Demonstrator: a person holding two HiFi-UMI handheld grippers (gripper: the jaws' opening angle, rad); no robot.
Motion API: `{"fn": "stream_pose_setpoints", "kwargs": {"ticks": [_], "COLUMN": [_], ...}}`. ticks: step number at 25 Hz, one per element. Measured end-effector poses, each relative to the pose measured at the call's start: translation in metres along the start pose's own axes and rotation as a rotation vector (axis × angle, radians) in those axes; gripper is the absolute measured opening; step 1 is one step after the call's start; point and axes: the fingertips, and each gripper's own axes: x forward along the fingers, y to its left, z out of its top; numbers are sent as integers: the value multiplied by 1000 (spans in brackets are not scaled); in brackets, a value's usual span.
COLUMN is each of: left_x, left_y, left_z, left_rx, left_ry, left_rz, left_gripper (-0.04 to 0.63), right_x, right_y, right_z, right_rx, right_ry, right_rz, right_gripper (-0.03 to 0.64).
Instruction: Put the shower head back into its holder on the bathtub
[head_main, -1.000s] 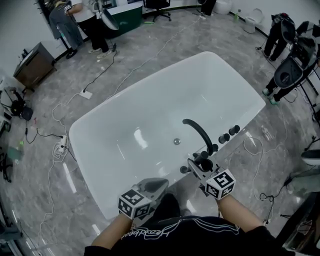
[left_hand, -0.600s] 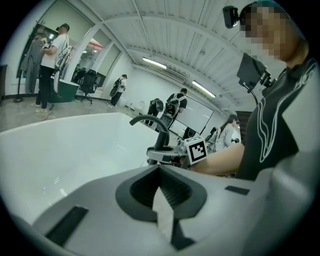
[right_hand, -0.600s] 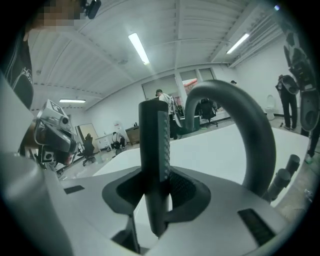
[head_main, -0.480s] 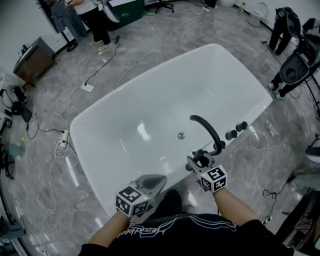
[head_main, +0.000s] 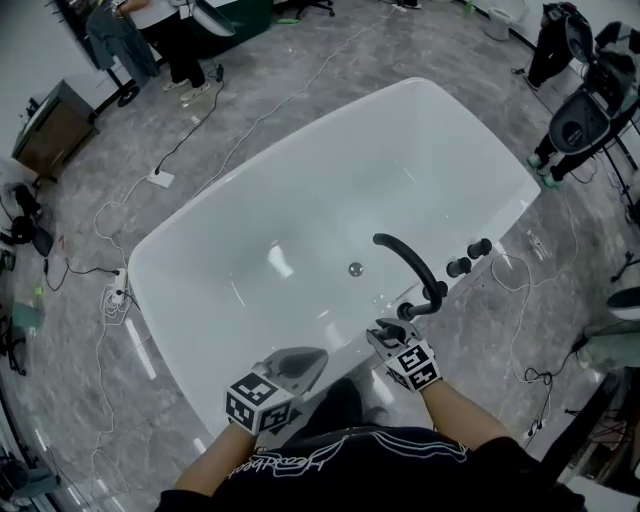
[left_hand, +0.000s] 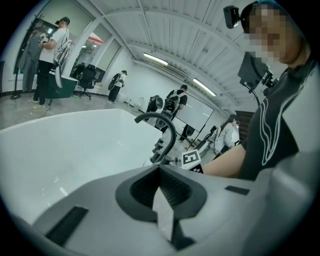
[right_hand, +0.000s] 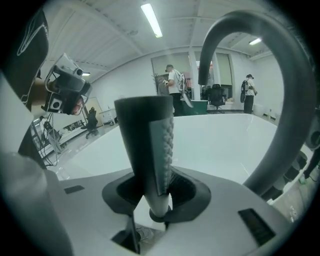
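A black stick-shaped shower head (right_hand: 137, 145) with a ribbed grey strip stands upright between the jaws of my right gripper (right_hand: 157, 205), which is shut on it. In the head view this gripper (head_main: 390, 335) hangs low over the near rim of the white bathtub (head_main: 200, 330), just beside the base of the curved black faucet spout (head_main: 405, 265). I cannot make out the holder among the black fittings there. My left gripper (head_main: 300, 365) is shut on nothing above the rim further left. In its own view the left gripper (left_hand: 161, 192) faces the spout (left_hand: 165, 127).
Two black knobs (head_main: 468, 258) sit on the rim right of the spout. The drain (head_main: 355, 269) lies in the tub floor. Cables (head_main: 110, 295) trail over the grey floor. Several people (head_main: 175, 35) and equipment (head_main: 585, 115) stand at the far edges.
My right gripper has sunk with the shower head, from above the fittings down to the tub rim beside the spout's base. The left gripper has drifted a little and stays shut.
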Motion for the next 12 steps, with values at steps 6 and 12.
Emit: {"fn": "stream_pose_setpoints", "kwargs": {"ticks": [6, 12], "left_x": [19, 20], "left_y": [6, 8], "left_z": [16, 29], "left_rx": [23, 71], "left_ry": [29, 31], "left_rz": [-29, -53], "left_gripper": [3, 3], "right_x": [16, 10], "right_y": [15, 17], "right_z": [-7, -7], "right_rx": [-108, -64], "right_ry": [100, 107], "right_rz": [61, 41], "right_gripper": [123, 155]}}
